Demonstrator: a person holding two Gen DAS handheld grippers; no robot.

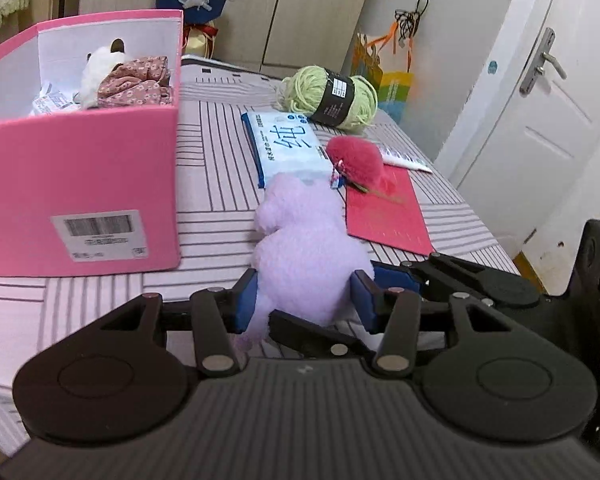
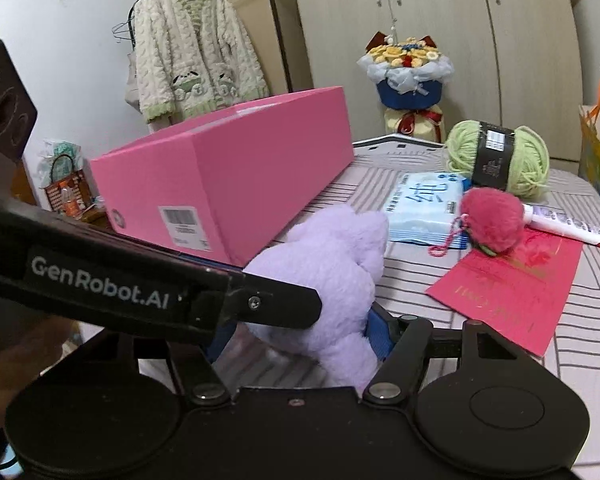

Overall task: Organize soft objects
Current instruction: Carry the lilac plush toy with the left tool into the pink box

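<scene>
Pink box (image 1: 80, 184): holds a floral cloth (image 1: 136, 84).
Left gripper (image 1: 306, 300): clamps the purple plush (image 1: 308, 248).
Right gripper (image 2: 300, 336): also gripping it.
Left: yarn (image 1: 332, 96), pompom (image 1: 356, 160).

Two matte black handheld grippers: the left gripper (image 1: 306, 300) has ribbed housing, round side discs, silver pivot rivets and blue finger pads (image 1: 246, 300); the right gripper (image 2: 300, 336) matches, and white "GenRobot.AI" lettering marks one arm.
</scene>
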